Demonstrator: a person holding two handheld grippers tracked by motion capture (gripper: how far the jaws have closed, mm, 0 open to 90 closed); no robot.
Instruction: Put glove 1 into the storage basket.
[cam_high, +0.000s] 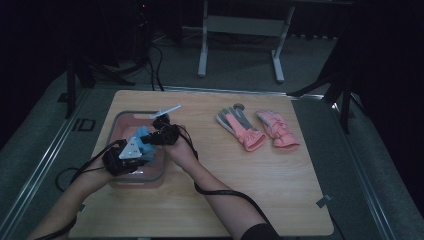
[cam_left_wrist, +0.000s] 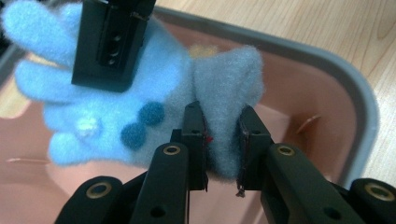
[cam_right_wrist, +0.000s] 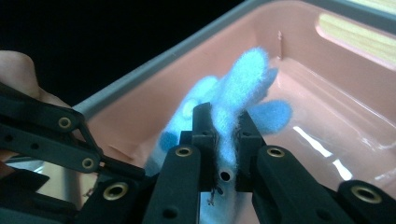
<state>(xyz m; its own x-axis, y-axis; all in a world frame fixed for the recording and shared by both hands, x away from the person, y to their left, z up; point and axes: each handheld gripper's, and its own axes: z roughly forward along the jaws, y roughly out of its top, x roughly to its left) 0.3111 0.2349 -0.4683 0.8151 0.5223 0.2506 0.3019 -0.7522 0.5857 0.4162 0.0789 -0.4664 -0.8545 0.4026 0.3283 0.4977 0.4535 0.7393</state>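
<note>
A fluffy light-blue glove (cam_high: 144, 135) with a grey cuff hangs over the pink bin (cam_high: 120, 116) at the table's left. My left gripper (cam_high: 146, 150) is shut on the cuff; in the left gripper view its jaws (cam_left_wrist: 223, 126) pinch the grey cuff (cam_left_wrist: 229, 79), with the blue glove (cam_left_wrist: 116, 93) spread beyond. My right gripper (cam_high: 151, 138) is shut on the glove's finger end. In the right gripper view its jaws (cam_right_wrist: 226, 126) squeeze the blue fingers (cam_right_wrist: 245, 74) above the bin's floor. The right gripper (cam_left_wrist: 112, 46) also appears in the left gripper view, clamped on the glove.
The bin has a grey rim (cam_left_wrist: 355, 93) and a glossy pink inside (cam_right_wrist: 327, 116). A white strip (cam_high: 165, 111) lies at its far rim. A grey-and-pink glove (cam_high: 245, 130) and a pink glove (cam_high: 279, 131) lie on the wooden table (cam_high: 225, 190) to the right.
</note>
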